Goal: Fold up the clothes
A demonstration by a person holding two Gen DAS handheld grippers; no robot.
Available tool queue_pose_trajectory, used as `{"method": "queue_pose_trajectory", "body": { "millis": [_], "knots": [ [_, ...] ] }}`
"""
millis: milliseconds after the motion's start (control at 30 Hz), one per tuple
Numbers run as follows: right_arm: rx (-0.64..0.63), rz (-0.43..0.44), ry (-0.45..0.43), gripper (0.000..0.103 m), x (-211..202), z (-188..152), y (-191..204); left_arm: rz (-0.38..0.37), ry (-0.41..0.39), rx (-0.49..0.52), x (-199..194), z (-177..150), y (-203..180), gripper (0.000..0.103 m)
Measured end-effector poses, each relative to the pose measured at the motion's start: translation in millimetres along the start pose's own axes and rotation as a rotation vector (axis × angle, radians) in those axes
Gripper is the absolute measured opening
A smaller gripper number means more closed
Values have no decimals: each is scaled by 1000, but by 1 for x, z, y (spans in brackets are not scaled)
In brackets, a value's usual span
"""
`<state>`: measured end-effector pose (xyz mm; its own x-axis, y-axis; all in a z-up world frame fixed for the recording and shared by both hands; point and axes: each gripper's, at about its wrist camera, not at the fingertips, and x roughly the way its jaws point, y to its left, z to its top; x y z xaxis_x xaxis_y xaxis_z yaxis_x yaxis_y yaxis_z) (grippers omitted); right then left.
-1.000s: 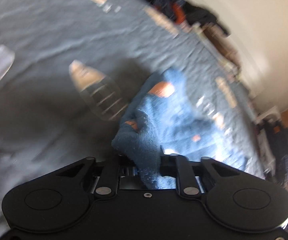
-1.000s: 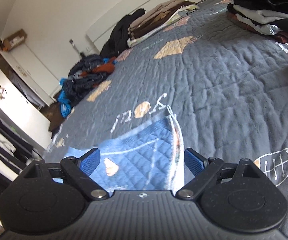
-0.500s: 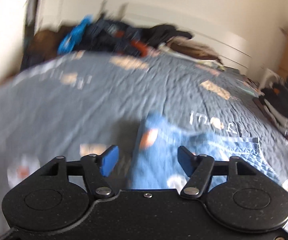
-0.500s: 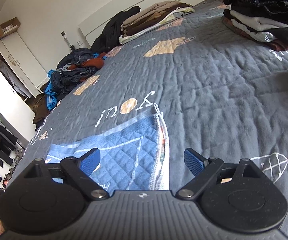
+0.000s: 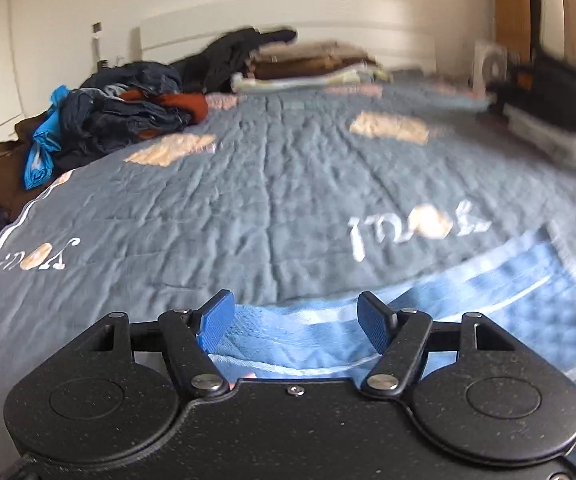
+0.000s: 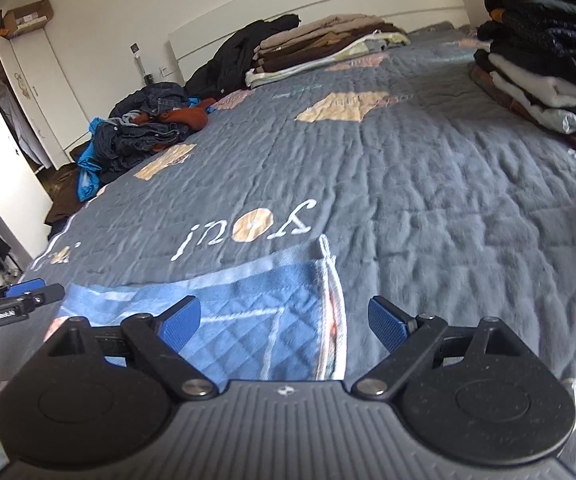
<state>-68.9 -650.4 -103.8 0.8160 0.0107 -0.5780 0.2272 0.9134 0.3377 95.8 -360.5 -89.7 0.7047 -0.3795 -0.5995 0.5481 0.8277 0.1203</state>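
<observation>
A light blue quilted cloth (image 6: 247, 312) with white lines and a pale hem lies flat on the grey-blue bedspread (image 6: 428, 208). It also shows in the left wrist view (image 5: 468, 300). My left gripper (image 5: 295, 322) is open and empty just above the cloth's near left edge; it shows from the side in the right wrist view (image 6: 27, 292). My right gripper (image 6: 283, 326) is open and empty above the cloth's right hem.
A pile of unfolded dark, blue and rust clothes (image 6: 143, 132) lies at the bed's far left. A folded brown and beige stack (image 6: 320, 48) sits by the headboard. A tall folded stack (image 6: 548, 64) stands at the right. A white wardrobe (image 6: 3, 152) is left of the bed.
My left gripper has let go of the blue cloth, opened, and swung to face along the bed. The cloth now lies spread flat. My right gripper has stayed open over the hem.
</observation>
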Motion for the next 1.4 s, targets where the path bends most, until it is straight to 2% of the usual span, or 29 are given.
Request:
{"method": "queue_pose_trajectory", "body": {
  "millis": [133,200,300,367,400,433,500,633,800,1033,1200,1300,1367,1400],
  "knots": [
    [-57,6,8,90,20,3,7,5,74,108,24,-10,-1,68],
    [-77,17,15,90,29,3,11,-15,104,99,31,-16,5,68],
    [-81,34,32,90,41,2,15,-41,103,81,31,-25,17,67],
    [-76,39,32,90,44,3,17,-47,90,97,30,-29,16,60],
    [-74,41,32,90,46,4,18,-53,89,99,30,-29,16,52],
    [-70,43,32,90,47,4,19,-58,87,102,29,-30,15,37],
    [-60,42,33,90,50,5,18,-63,93,88,33,-29,16,19],
    [-45,30,42,90,53,3,16,-94,98,18,34,-26,26,9],
    [-41,10,44,90,52,4,11,-105,73,-29,25,-20,33,6],
    [-72,-30,58,90,51,6,-1,-88,97,15,29,-21,26,6],
    [-210,41,-27,89,48,7,9,-80,111,24,33,-24,24,6],
    [-272,47,-25,87,54,8,12,-72,114,37,34,-27,22,7],
    [-292,39,-5,82,60,7,12,-72,116,34,34,-27,22,7],
    [-291,32,0,73,62,7,10,-73,116,31,34,-27,23,7]
  ]
}}
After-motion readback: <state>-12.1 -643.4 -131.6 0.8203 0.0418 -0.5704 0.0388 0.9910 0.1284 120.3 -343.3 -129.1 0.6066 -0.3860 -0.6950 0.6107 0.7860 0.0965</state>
